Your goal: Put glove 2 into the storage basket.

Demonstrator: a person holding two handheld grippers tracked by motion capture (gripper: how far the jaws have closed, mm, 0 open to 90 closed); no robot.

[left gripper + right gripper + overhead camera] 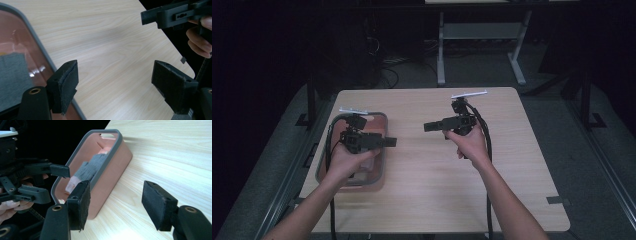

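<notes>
Left gripper (388, 142) over pink bin (110, 173) holding grey cloth (90, 168), right gripper (428, 126) above counter (427, 175); both jaws released, nothing held.

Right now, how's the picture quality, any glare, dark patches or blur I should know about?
High view: table lit, surroundings nearly black, image soft. Left gripper view: glare streaks on the pink bin; the near tongs slightly soft. Right gripper view: a bright washed-out patch on the wood at bottom centre; black beyond the table edge; grey cloth in the bin reasonably sharp.
</notes>
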